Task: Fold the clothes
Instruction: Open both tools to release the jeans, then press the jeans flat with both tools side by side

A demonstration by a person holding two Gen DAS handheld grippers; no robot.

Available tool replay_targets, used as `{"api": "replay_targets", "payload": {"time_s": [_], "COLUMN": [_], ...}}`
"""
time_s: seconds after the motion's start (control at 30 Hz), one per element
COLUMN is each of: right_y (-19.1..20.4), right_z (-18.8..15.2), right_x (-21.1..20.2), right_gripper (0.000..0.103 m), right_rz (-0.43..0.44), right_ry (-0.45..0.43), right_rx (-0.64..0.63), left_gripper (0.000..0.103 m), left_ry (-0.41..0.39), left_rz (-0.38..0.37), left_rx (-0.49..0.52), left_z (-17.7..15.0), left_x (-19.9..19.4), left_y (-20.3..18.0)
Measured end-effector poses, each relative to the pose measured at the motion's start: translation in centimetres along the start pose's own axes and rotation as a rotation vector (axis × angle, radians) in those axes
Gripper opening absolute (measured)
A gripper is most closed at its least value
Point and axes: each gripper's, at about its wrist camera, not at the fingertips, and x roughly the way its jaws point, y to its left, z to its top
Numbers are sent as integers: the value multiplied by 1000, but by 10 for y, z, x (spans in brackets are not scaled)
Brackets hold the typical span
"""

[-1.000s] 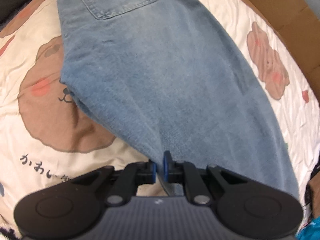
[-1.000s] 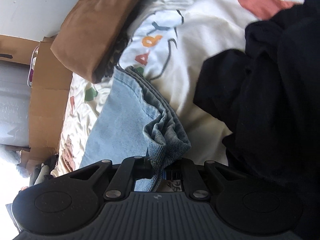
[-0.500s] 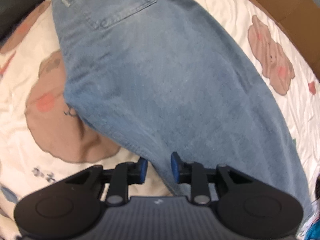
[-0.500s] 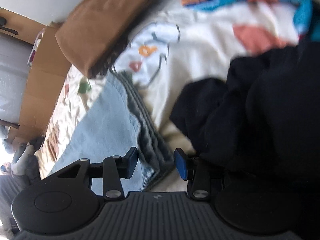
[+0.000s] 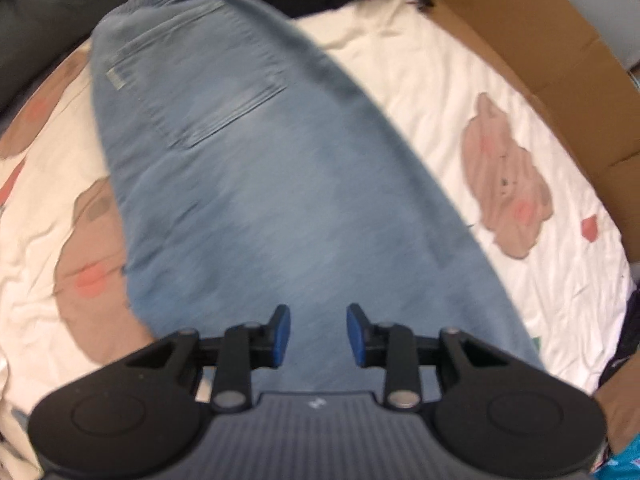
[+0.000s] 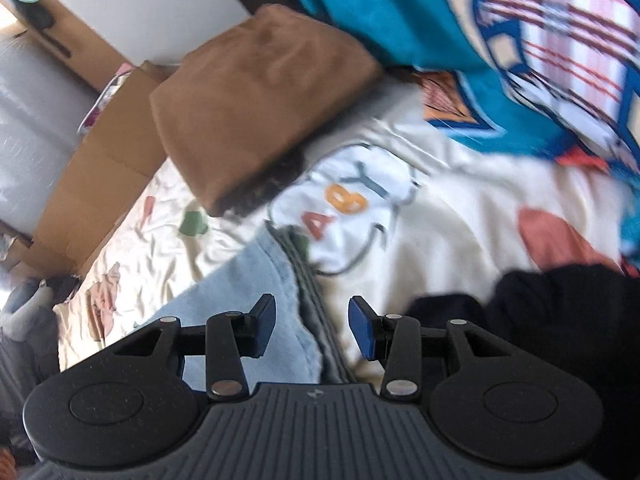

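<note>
Only the right view shows a brown bundle (image 6: 256, 108) at 11 o'clock. Both grippers, left (image 5: 319, 334) and right (image 6: 311, 330), gape empty over the jeans (image 5: 256, 184), which stretch toward 12

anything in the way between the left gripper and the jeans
Nothing visible. The left hand-held gripper is open right over the jeans, which lie flat on the bedsheet with only bare denim between its pads.
</note>
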Motion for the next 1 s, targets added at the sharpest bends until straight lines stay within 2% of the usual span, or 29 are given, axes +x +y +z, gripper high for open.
{"api": "replay_targets", "payload": {"time_s": [0.17,0.27,0.4,0.7,0.93,1.0], "right_y": [23,40,63,132,156,159], "right_z": [7,6,0,-32,-50,-50], "right_x": [10,22,45,97,119,125], "right_gripper": [48,47,45,45,45,40], "right_rz": [6,-11,-52,-49,-41,-48], "right_ry": [6,15,54,120,128,130], "right_rx": [-71,-138,-231,-475,-545,-562], "left_gripper": [34,47,47,48,49,49], "left_ry": [-4,-3,23,0,-22,-26], "left_rz": [-45,-80,-104,-171,-224,-239], "left_rx": [154,259,401,638,818,867], "left_z": [-4,-9,-37,-89,-129,-140], "left_x": [5,12,35,61,80,84], "left_y": [-48,-79,-117,-172,-214,-225]}}
